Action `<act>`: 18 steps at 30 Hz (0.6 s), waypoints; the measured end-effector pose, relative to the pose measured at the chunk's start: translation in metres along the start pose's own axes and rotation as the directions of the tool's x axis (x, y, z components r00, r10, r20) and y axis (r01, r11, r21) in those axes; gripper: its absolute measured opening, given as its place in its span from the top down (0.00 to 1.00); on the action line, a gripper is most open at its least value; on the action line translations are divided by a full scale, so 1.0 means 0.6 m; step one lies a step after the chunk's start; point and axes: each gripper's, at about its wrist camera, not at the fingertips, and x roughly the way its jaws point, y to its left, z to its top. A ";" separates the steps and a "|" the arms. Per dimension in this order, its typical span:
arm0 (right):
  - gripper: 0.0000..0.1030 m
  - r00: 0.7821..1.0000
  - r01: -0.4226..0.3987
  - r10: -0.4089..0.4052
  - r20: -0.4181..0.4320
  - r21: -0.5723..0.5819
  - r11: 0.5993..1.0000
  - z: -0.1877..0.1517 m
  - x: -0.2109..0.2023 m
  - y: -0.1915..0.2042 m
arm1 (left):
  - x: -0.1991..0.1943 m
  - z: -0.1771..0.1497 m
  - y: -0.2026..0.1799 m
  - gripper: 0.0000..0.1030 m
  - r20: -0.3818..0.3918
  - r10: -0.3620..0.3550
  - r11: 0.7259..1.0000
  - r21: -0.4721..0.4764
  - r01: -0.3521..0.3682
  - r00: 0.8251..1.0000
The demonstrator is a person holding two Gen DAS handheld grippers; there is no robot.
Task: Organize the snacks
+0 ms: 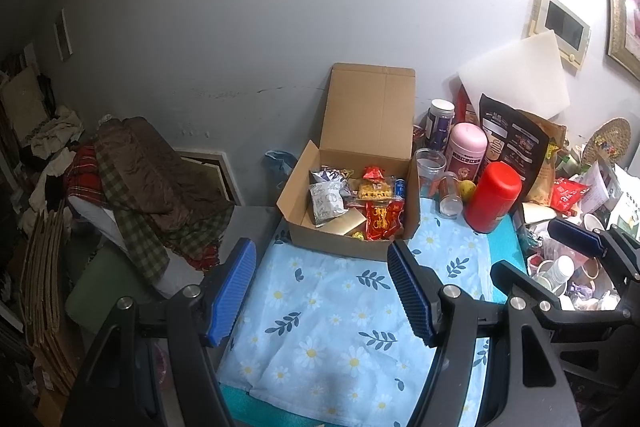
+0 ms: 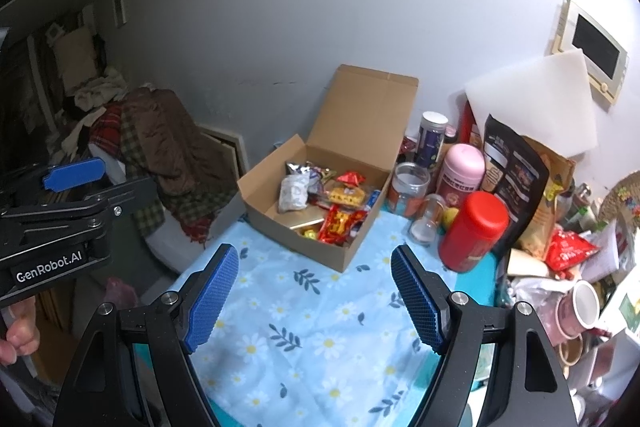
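An open cardboard box (image 1: 348, 241) (image 2: 308, 247) stands on the blue floral cloth (image 1: 340, 331) (image 2: 312, 339) with its lid upright against the wall. Inside lie several snacks: a silver packet (image 1: 326, 203) (image 2: 294, 193), a yellow packet (image 1: 374, 189), red packets (image 1: 380, 223) (image 2: 340, 225) and a flat gold box (image 1: 346, 225). My left gripper (image 1: 322, 259) is open over the cloth just short of the box, holding nothing. My right gripper (image 2: 313, 253) is also open and empty over the cloth, to the right of the left one (image 2: 100, 179). Another red packet (image 1: 568, 193) (image 2: 568, 251) lies in the clutter at the right.
Right of the box stand a red canister (image 1: 492, 197) (image 2: 474, 231), a pink bottle (image 1: 466, 147), a clear jar (image 2: 410, 187) and a black bag (image 1: 514, 147). Cups and packaging crowd the right edge (image 2: 580, 307). Folded blankets (image 1: 152, 179) are piled at the left. A hand (image 2: 16, 331) holds the left gripper.
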 end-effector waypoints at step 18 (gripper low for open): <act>0.23 1.000 0.003 -0.003 0.002 0.011 1.000 -0.006 -0.007 -0.004 | -0.007 -0.006 -0.002 0.34 0.001 -0.013 1.000 0.011 0.013 1.000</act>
